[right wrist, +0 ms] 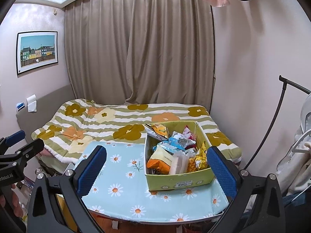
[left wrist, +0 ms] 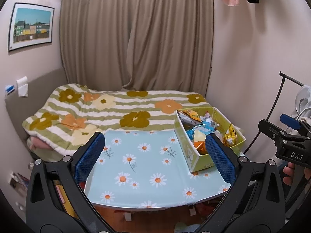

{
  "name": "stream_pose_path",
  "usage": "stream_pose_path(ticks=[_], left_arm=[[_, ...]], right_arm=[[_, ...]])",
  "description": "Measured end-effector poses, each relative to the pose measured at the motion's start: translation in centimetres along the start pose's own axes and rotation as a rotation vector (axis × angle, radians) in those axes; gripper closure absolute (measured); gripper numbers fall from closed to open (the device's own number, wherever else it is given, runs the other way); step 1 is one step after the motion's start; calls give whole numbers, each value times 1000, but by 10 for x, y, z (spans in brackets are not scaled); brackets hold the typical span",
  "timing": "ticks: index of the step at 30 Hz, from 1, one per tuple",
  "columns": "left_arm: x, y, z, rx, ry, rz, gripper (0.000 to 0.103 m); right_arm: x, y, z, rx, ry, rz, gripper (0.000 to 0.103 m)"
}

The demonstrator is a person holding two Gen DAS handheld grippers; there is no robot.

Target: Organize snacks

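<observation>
My left gripper is wide open and holds nothing. My right gripper is wide open too, and it is empty. Both hang above the table with the blue daisy cloth. A green box sits on the right side of the table. It is full of snack packets, all piled up in a heap. Behind the table is a bed with a flower blanket.

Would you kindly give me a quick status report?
Left gripper and right gripper open, empty. Snack packets piled in green cardboard box on daisy-print table. Nothing obstructing.
</observation>
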State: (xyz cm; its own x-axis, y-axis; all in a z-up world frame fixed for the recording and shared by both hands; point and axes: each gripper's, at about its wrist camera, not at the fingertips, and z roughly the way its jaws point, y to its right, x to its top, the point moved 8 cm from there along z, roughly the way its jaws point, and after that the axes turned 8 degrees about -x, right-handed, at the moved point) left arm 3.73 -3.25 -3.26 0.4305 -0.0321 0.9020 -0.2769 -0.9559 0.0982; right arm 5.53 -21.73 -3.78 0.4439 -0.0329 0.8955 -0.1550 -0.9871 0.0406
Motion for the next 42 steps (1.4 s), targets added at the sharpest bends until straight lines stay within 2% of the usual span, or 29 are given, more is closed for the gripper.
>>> stream_pose_path(ticks=[33, 39, 42], left_arm=[[-2, -9, 4, 26, -11, 11, 0], [2, -22, 2, 87, 28, 24, 0], [1, -28, 7, 107, 14, 27, 0]], right_arm=[[-6, -6, 1, -9, -19, 14, 0], [-5, -9, 3, -9, -25, 14, 0], [-2, -13, 6, -8, -24, 15, 0]])
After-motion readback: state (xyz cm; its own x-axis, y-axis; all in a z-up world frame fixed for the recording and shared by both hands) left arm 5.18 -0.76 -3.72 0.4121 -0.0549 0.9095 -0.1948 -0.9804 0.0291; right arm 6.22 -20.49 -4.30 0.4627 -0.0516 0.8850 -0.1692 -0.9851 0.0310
